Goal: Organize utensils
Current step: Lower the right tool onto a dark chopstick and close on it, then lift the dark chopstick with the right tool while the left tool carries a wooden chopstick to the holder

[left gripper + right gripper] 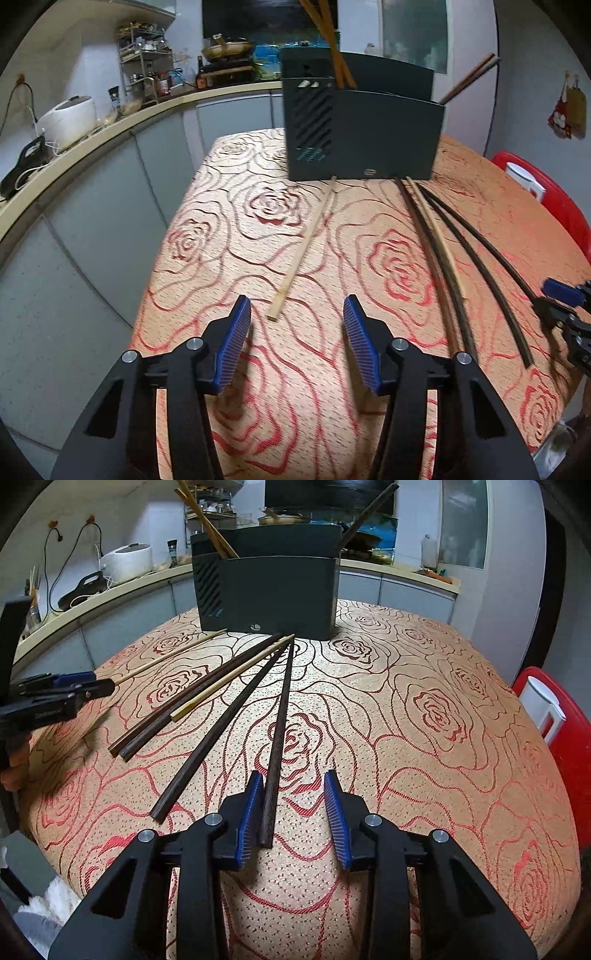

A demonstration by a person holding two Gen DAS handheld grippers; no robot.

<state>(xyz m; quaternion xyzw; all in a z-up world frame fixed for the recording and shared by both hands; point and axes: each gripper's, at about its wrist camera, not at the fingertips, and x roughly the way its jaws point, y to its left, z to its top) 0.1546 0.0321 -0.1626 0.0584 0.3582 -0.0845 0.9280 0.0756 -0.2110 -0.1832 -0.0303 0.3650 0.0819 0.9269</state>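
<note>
On the rose-patterned tablecloth (424, 709), the right gripper (293, 805) stands half open, its left pad touching a dark wooden chopstick (279, 731); the left gripper (297, 328) gapes, empty, near a pale bamboo chopstick (303, 251).

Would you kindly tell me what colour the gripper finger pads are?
Blue with fine ridges; the right gripper's pads show it best in the right wrist view.

Home kitchen: rice cooker (68, 120), wok (227, 48) on stove, spice rack (146, 62).

The utensil holder (269, 590) hides the lower ends of the chopsticks (207, 520) standing inside it.
</note>
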